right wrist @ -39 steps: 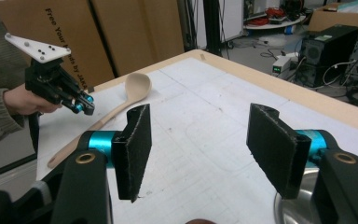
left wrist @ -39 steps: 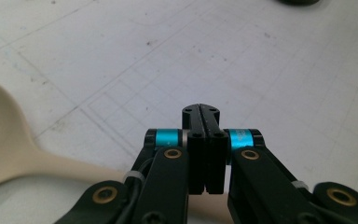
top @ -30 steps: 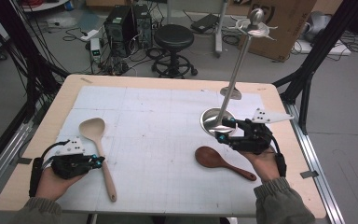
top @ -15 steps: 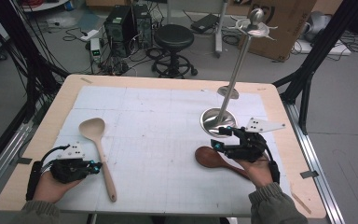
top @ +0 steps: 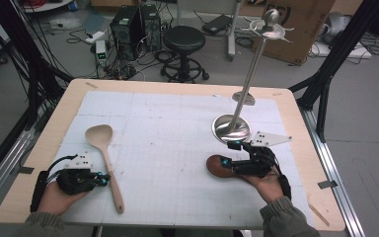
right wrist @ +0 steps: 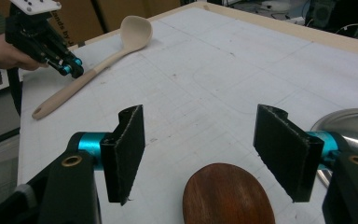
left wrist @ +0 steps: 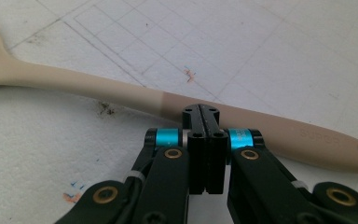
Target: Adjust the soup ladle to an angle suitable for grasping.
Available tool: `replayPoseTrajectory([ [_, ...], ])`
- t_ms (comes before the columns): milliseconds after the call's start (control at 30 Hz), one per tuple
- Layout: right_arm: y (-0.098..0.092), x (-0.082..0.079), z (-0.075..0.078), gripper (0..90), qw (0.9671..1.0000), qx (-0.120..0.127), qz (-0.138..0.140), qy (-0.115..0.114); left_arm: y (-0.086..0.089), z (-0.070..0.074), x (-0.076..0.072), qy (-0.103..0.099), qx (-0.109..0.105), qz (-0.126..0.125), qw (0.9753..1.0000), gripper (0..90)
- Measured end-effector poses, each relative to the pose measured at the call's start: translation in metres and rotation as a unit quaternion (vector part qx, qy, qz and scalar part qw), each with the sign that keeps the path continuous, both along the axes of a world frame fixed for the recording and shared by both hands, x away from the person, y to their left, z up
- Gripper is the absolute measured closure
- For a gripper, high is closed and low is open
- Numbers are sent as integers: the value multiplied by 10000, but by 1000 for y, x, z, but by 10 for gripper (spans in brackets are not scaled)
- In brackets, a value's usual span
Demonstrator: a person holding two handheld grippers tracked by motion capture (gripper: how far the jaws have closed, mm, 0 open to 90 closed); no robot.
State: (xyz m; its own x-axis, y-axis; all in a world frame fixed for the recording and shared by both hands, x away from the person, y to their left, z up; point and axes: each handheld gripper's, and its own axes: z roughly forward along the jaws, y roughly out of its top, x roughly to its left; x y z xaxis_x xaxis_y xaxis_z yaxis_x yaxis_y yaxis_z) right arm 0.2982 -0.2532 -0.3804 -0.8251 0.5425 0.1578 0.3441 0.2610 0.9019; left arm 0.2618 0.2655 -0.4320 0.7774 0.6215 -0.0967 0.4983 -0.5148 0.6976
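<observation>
The right claw is spread wide, its two padded jaws standing well apart with nothing gripped between them. The dark wooden spoon lies flat on the tabletop directly beneath that claw; in the right gripper view its rounded brown bowl sits low between the two jaws, slightly nearer the jaw on that view's right, and touches neither. Just beyond the right claw, on its far side, stands the round shiny base of a metal stand, whose edge shows beside the jaw on the right of the right gripper view. The left claw is clenched, jaws pressed flat together on nothing. The pale wooden spoon lies on the tabletop right in front of its tips; in the left gripper view the beige handle runs crosswise just past the closed jaws, very close to them, though contact cannot be judged. Its bowl lies away to that claw's far left and its holed handle end to the near right.
</observation>
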Motion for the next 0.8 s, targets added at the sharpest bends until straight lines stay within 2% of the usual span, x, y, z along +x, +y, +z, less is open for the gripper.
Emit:
replayPoseTrajectory([
  [167,1,-1,0,325,10000,-22,-4,55,-2,0,-2,-22,-3,-18,10000,897],
  [467,3,-2,-1,323,10000,-88,41,25,-5,1,-8,11,41,-153,9999,896],
  [800,8,-1,-3,320,9998,-160,107,98,-9,1,-10,-10,-48,-212,9998,896],
])
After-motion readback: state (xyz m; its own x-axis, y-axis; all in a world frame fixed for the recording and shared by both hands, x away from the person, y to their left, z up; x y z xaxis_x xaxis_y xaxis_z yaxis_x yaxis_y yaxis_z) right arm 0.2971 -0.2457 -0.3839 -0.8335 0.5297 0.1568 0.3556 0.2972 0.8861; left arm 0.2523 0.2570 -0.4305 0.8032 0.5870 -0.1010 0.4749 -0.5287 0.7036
